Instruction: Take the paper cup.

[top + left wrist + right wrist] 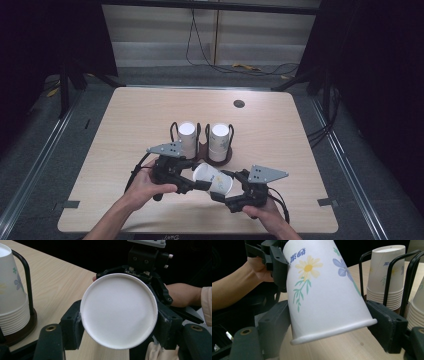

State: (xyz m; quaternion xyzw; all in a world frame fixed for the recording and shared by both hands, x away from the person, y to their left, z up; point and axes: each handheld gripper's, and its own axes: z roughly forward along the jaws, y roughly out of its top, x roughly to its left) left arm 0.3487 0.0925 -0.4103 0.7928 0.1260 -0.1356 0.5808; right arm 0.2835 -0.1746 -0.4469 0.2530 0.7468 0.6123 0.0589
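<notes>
A white paper cup point(214, 179) printed with flowers hangs on its side above the table's front, held from both ends. My left gripper point(199, 175) is shut on its base end; the left gripper view has the round white bottom point(118, 310) pressed between both pads point(72, 325). My right gripper point(227, 186) is shut on the cup near its rolled rim point(334, 331). The flowered wall point(324, 285) slopes away toward the left gripper's fingers point(278, 265).
A black wire rack point(200, 142) stands mid-table with two stacks of upside-down cups point(187, 135) point(220, 139), just behind the grippers. The wooden table point(140, 115) has a round cable hole point(239, 103) at the back. Cables point(200, 45) lie on the floor beyond.
</notes>
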